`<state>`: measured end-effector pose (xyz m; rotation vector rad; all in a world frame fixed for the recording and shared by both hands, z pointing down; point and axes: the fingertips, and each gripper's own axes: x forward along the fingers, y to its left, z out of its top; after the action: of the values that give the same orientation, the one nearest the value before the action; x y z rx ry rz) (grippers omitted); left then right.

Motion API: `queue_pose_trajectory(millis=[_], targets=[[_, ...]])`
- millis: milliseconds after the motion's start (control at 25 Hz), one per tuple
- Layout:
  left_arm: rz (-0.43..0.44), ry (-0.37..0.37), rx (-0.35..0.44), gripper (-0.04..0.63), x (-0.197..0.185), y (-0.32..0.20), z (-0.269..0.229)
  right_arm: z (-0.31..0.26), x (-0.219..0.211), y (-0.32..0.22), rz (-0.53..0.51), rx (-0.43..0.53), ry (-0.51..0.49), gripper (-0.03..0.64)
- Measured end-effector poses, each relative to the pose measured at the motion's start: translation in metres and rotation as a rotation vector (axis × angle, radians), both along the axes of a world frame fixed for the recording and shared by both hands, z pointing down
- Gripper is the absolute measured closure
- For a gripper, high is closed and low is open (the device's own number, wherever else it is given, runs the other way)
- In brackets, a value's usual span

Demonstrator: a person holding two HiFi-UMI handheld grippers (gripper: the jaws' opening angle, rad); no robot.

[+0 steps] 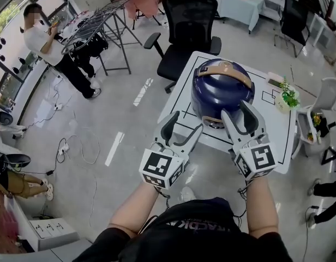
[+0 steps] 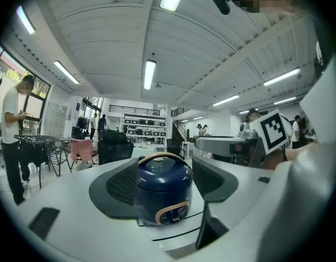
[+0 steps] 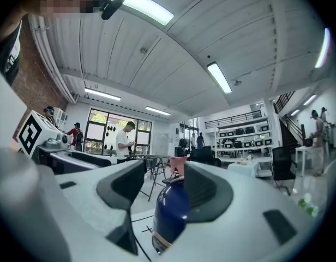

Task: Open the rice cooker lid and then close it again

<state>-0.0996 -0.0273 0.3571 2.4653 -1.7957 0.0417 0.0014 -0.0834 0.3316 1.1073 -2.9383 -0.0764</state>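
A dark blue rice cooker (image 1: 221,93) with a tan handle and tan front panel stands on the white table (image 1: 277,141), lid down. Both grippers hover short of its near side, apart from it. My left gripper (image 1: 183,129) is open, to the cooker's lower left; in the left gripper view the cooker (image 2: 161,188) shows framed between the jaws of the left gripper (image 2: 165,183). My right gripper (image 1: 239,113) is open just in front of the cooker's front panel; in the right gripper view the cooker (image 3: 169,214) shows in the gap of the right gripper (image 3: 167,185).
A black office chair (image 1: 188,29) stands behind the table. A small potted plant (image 1: 288,97) sits at the table's right edge. A drying rack (image 1: 100,23) and a person (image 1: 51,48) are at far left; cables lie on the floor (image 1: 75,146).
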Motion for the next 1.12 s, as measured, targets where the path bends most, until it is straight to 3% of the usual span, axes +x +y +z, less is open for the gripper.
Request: queue_pose_trajectory(millis=[480,760,1120], targets=[[0.035,0.040,0.002,0.299,-0.006,-0.024,-0.004,-0.003,-0.009,-0.018,0.030,0.032,0.088,0.403],[0.040,0.037,0.008,0.299,0.004,-0.060,-0.010,0.000,0.000,-0.055,0.030,0.029,0.115,0.403],[0.029,0.043,-0.011,0.299,0.006,-0.111,-0.001,0.021,-0.004,-0.107,0.034,0.064,0.240,0.404]])
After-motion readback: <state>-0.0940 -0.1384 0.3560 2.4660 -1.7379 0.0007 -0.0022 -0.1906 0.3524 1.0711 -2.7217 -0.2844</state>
